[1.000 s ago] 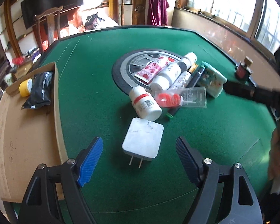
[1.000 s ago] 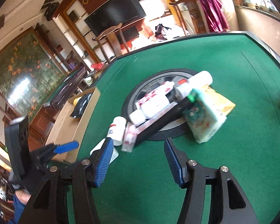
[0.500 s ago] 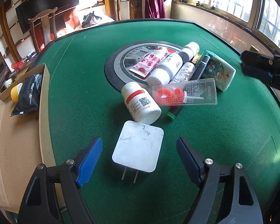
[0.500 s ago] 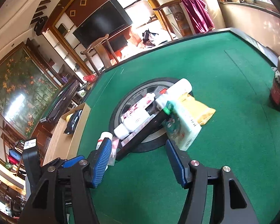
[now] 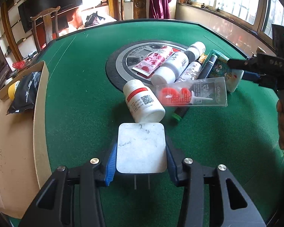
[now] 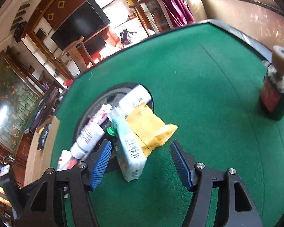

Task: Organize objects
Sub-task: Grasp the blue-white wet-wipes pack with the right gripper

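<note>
Two blue fingers of the left gripper are closing on the white charger lying on the tabletop — apparently gripped; next, lift toward the cardboard box. Right gripper gapes, empty — around a tissue pack.

We see the white square charger lying flat on the green felt, prongs toward us, between blue pads that touch its two sides. Just beyond it lies a white pill bottle on its side, then a heap of tubes, a clear blister pack and a tissue pack.
</note>
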Tool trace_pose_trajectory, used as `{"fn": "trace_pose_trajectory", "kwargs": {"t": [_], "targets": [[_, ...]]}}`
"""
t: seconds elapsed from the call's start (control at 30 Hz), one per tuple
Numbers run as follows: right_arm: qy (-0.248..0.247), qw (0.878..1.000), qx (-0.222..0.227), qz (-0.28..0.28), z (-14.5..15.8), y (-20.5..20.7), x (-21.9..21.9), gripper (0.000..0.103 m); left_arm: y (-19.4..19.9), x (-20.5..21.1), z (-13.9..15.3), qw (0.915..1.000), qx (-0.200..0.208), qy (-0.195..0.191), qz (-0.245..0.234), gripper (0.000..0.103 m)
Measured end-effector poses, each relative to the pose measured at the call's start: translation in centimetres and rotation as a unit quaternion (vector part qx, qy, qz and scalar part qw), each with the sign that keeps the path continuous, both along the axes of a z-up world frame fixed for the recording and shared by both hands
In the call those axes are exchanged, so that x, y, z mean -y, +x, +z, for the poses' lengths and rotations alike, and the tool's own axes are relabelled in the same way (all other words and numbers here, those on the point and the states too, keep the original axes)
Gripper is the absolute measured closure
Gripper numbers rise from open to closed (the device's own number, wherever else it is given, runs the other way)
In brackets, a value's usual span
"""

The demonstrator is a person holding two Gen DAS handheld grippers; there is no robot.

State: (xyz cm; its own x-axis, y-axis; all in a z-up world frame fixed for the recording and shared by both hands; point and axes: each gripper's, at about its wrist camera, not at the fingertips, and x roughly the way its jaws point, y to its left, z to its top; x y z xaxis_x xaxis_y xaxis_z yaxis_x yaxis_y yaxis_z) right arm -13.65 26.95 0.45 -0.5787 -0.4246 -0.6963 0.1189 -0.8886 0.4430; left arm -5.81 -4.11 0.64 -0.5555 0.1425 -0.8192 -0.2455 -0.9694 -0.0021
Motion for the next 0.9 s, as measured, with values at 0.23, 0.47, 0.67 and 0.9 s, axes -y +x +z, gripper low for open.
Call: {"fn": "trace_pose_trajectory", "kwargs": {"t": [0.23, 0.47, 0.67, 0.9], "targets": [[0.020, 0.999, -0.014, 0.035, -1.4, -0.3, 2.3, 0.084, 0.1, 0.1, 0.0, 1.0000, -0.006, 0.003, 0.004, 0.059], [0.051, 0.997, -0.050, 0.012, 1.5, 2.3, 1.1, 0.091, 0.0, 1.5, 0.5, 0.9994, -0.011, 0.026, 0.021, 0.059], [0.038, 0.993, -0.105, -0.032, 4.4, 4.0, -1.3, 0.091, 0.0, 2.2, 1.5, 0.9981, -0.031, 0.045, 0.028, 0.059], [0.003, 0.992, -0.122, 0.011, 5.3, 4.9, 1.4, 0.091, 0.0, 2.2, 1.7, 0.9980, -0.034, 0.047, 0.026, 0.059]]}}
